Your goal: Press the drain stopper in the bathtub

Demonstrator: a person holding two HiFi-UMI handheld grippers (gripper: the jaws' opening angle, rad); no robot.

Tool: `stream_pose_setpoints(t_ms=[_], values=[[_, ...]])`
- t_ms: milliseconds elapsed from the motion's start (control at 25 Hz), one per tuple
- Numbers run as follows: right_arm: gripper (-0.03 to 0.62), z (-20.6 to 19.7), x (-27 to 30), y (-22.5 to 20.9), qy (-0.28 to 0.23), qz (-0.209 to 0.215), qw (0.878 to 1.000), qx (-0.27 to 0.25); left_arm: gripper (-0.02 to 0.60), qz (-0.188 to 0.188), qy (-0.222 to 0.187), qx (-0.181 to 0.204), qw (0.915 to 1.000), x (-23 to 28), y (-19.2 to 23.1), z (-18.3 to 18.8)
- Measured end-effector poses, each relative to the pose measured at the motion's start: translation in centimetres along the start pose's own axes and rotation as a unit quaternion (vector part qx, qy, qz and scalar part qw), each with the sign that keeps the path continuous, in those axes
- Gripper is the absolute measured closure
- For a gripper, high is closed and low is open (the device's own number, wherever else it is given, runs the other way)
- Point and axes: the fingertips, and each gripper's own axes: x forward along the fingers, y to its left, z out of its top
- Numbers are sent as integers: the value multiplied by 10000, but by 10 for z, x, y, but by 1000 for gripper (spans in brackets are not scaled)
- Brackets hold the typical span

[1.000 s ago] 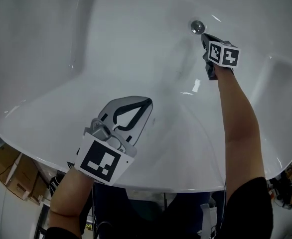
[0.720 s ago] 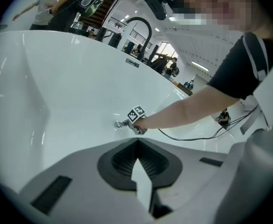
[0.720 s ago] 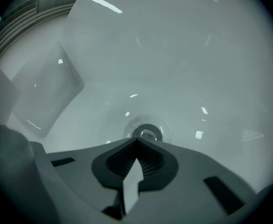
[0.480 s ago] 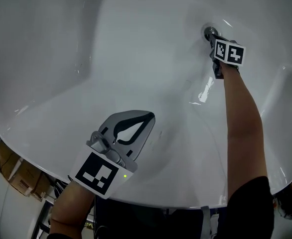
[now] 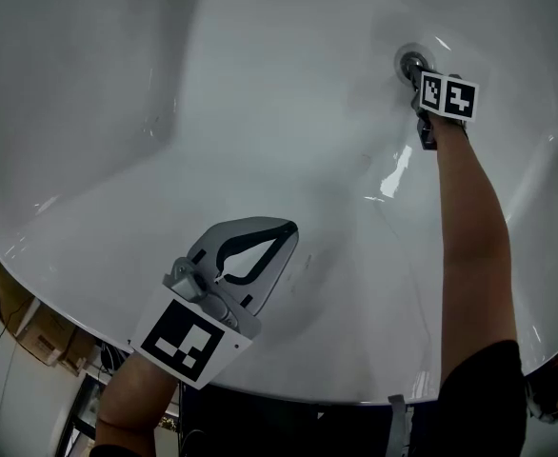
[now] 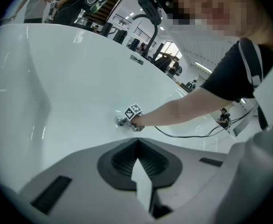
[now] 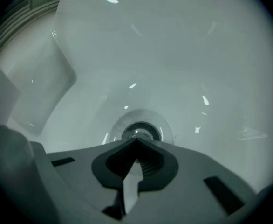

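Observation:
The round chrome drain stopper (image 5: 410, 63) sits in the floor of the white bathtub (image 5: 212, 112), at the upper right of the head view. My right gripper (image 5: 420, 74) is shut, and its joined tips rest at the stopper's near edge. In the right gripper view the stopper (image 7: 137, 131) shows just beyond the closed tips (image 7: 136, 141), partly covered by them. I cannot tell whether it is pushed down. My left gripper (image 5: 277, 232) is shut on nothing and hangs over the tub's near slope. The left gripper view shows the stopper (image 6: 119, 121) far off, beside the right gripper's marker cube (image 6: 133, 110).
The tub's near rim (image 5: 288, 396) curves along the bottom of the head view, with cardboard boxes (image 5: 27, 336) on the floor beyond it at lower left. The person's forearm (image 5: 469, 246) stretches across the tub's right side. A black cable (image 6: 192, 134) trails behind the arm. People stand in the background (image 6: 43, 1).
My right gripper has moved forward to the drain, and its tips now cover the stopper's near edge. The left gripper has stayed over the near slope, still shut.

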Motion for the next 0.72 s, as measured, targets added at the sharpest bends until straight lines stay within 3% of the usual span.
stream_pose_setpoints(t_ms=[160,280,480,600,720], values=[[582,1,2,1,150,-26,9999,-43,577,1,-19,-85,10000,0,1,0],[580,1,3,1,282,-280,9985,-380,577,28,-59,-182,9998,-2,0,4],[581,1,2,0,330,-355,9980,-409,577,106,-64,65,9999,-5,3,6],[582,7,-13,0,130,-502,9983,-260,577,341,-214,-196,9990,-3,12,5],[582,6,-47,6,-161,-495,9984,-206,577,483,-202,-45,9986,-2,21,0]])
